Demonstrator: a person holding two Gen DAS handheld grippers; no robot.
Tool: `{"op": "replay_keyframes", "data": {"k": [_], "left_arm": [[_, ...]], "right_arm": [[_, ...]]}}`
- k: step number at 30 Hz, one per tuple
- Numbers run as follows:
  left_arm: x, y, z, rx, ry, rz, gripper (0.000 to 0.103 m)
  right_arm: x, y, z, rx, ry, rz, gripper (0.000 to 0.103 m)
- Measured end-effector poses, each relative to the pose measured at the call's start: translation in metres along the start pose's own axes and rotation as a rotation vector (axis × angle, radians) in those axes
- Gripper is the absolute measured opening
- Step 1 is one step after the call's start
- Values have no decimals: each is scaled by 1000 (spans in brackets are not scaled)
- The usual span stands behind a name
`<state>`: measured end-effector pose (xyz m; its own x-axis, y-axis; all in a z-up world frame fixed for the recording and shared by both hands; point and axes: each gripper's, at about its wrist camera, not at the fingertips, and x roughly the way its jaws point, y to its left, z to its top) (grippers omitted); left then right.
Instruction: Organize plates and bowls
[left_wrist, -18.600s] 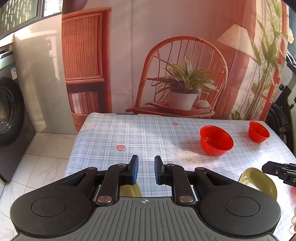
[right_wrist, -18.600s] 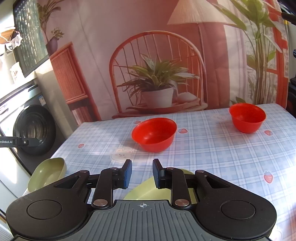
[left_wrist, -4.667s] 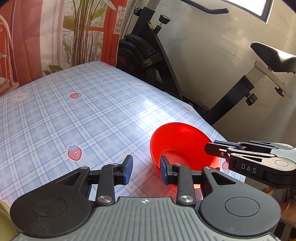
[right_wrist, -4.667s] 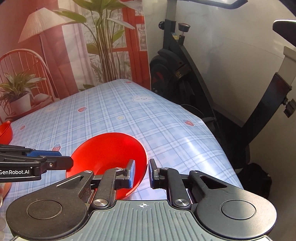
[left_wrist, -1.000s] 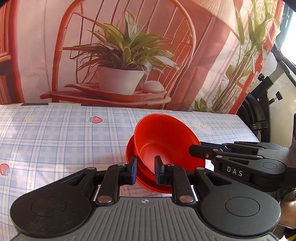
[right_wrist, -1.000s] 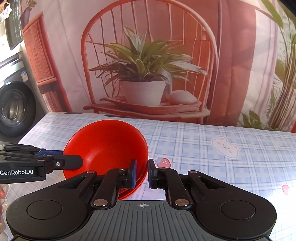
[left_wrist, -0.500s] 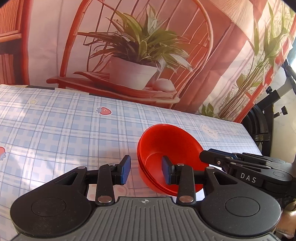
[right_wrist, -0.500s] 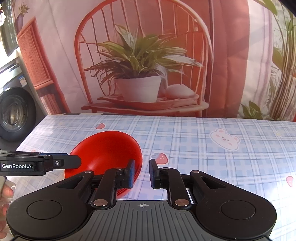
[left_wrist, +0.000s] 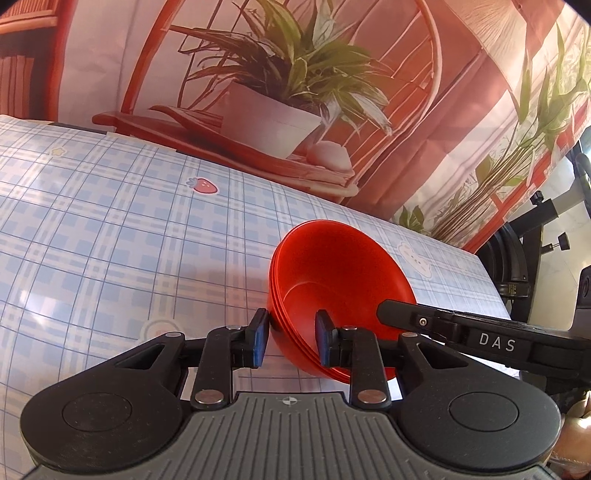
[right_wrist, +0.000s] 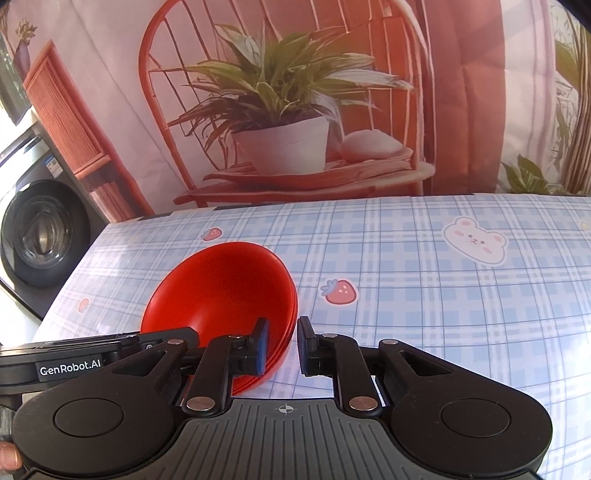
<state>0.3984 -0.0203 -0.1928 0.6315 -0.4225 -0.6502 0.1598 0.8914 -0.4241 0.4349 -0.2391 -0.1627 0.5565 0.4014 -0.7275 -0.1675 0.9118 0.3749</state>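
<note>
A stack of red bowls (left_wrist: 332, 280) sits nested on the blue checked tablecloth (left_wrist: 110, 229); it also shows in the right wrist view (right_wrist: 225, 291). My left gripper (left_wrist: 291, 341) is open, its jaws apart on either side of the stack's near rim. My right gripper (right_wrist: 281, 349) is open too, its jaws straddling the stack's right rim with a gap. The right gripper's body reaches in from the right in the left wrist view (left_wrist: 461, 328). The left gripper's body shows at the left in the right wrist view (right_wrist: 96, 350).
A printed backdrop with a chair and potted plant (right_wrist: 280, 122) hangs behind the table. A washing machine (right_wrist: 40, 229) stands off the table's left end. An exercise bike (left_wrist: 539, 236) stands past the right end.
The upper bowl has been lowered into the bowl on the table. Both grippers have opened and let go of its rim, and both cameras have dipped closer to the stack.
</note>
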Motion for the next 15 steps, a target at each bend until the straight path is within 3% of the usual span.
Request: {"op": "replay_keyframes", "data": {"k": [10, 15], "left_arm": [[-14, -4, -7, -13, 18, 19, 23], [-36, -12, -14, -21, -12, 13, 23]], "right_arm": [[-23, 10, -3, -11, -30, 2, 11], [-47, 16, -12, -3, -82, 5, 11]]}}
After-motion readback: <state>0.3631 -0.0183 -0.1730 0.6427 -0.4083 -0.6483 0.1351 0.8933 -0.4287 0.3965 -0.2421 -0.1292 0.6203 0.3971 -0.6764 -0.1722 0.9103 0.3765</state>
